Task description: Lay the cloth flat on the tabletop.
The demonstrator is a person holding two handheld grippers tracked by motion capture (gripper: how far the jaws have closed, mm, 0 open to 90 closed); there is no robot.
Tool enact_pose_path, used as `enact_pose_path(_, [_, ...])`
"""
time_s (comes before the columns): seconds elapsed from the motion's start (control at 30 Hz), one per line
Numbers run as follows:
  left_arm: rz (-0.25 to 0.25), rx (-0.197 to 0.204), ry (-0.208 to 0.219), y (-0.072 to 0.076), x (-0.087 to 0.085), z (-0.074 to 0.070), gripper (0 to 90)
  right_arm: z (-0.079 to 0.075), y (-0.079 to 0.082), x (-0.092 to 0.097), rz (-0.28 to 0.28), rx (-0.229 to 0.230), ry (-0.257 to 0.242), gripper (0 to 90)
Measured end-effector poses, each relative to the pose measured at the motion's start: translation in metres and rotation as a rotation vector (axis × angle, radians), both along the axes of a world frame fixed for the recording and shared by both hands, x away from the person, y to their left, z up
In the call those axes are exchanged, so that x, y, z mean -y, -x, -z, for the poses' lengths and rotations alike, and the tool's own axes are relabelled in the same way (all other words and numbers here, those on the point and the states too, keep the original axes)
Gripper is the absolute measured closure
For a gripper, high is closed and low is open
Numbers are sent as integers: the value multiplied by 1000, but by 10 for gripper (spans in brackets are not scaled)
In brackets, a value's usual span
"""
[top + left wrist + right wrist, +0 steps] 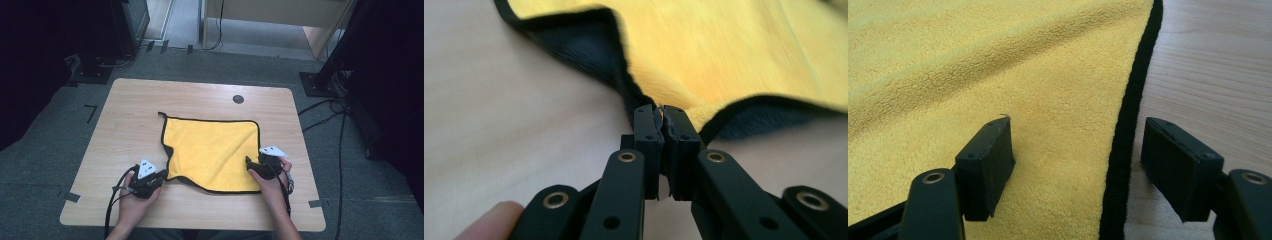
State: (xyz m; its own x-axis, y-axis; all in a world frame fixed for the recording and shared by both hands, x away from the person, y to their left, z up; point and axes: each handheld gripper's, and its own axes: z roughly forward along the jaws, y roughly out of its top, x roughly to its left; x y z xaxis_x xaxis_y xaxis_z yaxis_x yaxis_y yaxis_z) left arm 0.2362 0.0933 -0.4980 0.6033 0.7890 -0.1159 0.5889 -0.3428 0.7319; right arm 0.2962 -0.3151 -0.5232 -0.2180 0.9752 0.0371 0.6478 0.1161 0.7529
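Note:
A yellow cloth (215, 150) with a black hem lies spread on the wooden table (135, 110). My left gripper (161, 176) is at its near left corner. In the left gripper view the jaws (663, 116) are shut on the hem, and the cloth (734, 55) rises there, showing its dark underside. My right gripper (253, 164) rests at the cloth's near right edge. In the right gripper view it stands open (1078, 137), one jaw over the yellow cloth (973, 65) and the other over bare wood, with the black hem (1133, 100) between them.
A round dark grommet (238, 99) sits in the table's far edge. Cables (325, 112) trail over the grey floor to the right. A black stand base (92, 75) is at the far left, and a light wooden unit (280, 15) stands behind.

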Motion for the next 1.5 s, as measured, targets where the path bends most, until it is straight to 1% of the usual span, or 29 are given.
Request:
enact_pose_path(0.03, [22,-14,8,5,-7,1,794,0,0,0,0,0,0,287])
enact_pose_path(0.07, [16,-15,20,9,-14,0,747,0,0,0,1,-1,0,287])
enact_pose_path(0.1, [-8,-12,44,11,-24,-1,706,0,0,0,0,-1,0,287])
enact_pose_path(0.13, [-56,-9,83,10,-33,-4,657,0,0,0,1,-1,0,286])
enact_pose_path(0.17, [-116,-5,121,9,-42,-7,605,0,0,0,5,-5,-1,286])
enact_pose_path(0.2, [-169,0,151,7,-50,-9,582,-1,1,1,8,-14,-2,287])
enact_pose_path(0.23, [-210,5,167,5,-54,-11,556,-3,3,2,6,-28,-2,291])
enact_pose_path(0.27, [-226,9,166,3,-54,-12,540,-5,5,4,11,-48,-18,304])
enact_pose_path(0.3, [-219,10,147,1,-52,-12,522,-7,9,8,8,-52,-37,321])
enact_pose_path(0.33, [-209,6,111,-1,-46,-10,497,-10,14,11,2,-46,-44,337])
enact_pose_path(0.37, [-196,12,71,-2,-40,-7,479,-13,20,13,4,-34,-50,342])
enact_pose_path(0.43, [-175,16,4,-5,-28,0,472,-16,34,15,-1,-27,-48,338])
enact_pose_path(0.47, [-180,16,-20,-6,-24,2,461,-16,41,14,-7,-34,-41,330])
enact_pose_path(0.5, [-195,12,-31,-8,-21,5,450,-15,48,14,-12,-43,-24,321])
enact_pose_path(0.53, [-201,-1,-31,-9,-19,7,450,-13,54,13,-16,-57,-3,306])
enact_pose_path(0.57, [-204,-18,-49,-10,-18,9,449,-10,60,12,-20,-72,17,293])
enact_pose_path(0.6, [-207,-22,-72,-10,-17,10,443,-7,68,12,-18,-77,27,291])
enact_pose_path(0.63, [-212,-20,-111,-9,-15,11,438,-7,71,14,-27,-73,21,286])
enact_pose_path(0.67, [-208,-9,-133,-7,-15,12,436,-7,75,16,-23,-74,17,281])
enact_pose_path(0.73, [-201,8,-156,-2,-14,11,442,-7,82,21,-13,-76,28,276])
enact_pose_path(0.77, [-200,13,-172,0,-14,11,448,-6,85,23,-9,-71,25,276])
enact_pose_path(0.8, [-200,16,-176,2,-14,11,461,-5,87,26,-5,-66,13,276])
enact_pose_path(0.87, [-192,11,-177,5,-17,10,477,-5,91,28,-1,-64,14,275])
enact_pose_path(0.93, [-193,3,-164,7,-19,10,478,-5,95,29,5,-69,15,275])
enact_pose_path(1.0, [-191,-2,-159,10,-22,10,481,-6,99,29,10,-78,15,275])
enact_pose_path(1.13, [-189,8,-170,17,-22,10,486,-6,107,31,7,-82,18,275])
enact_pose_path(1.3, [-180,-15,-149,20,-29,10,481,-6,115,33,3,-84,20,275])
enact_pose_path(1.4, [-178,-15,-154,25,-32,10,481,-6,119,32,-3,-82,20,275])
enact_pose_path(1.5, [-180,-14,-148,33,-34,10,481,-7,121,30,-2,-93,21,275])
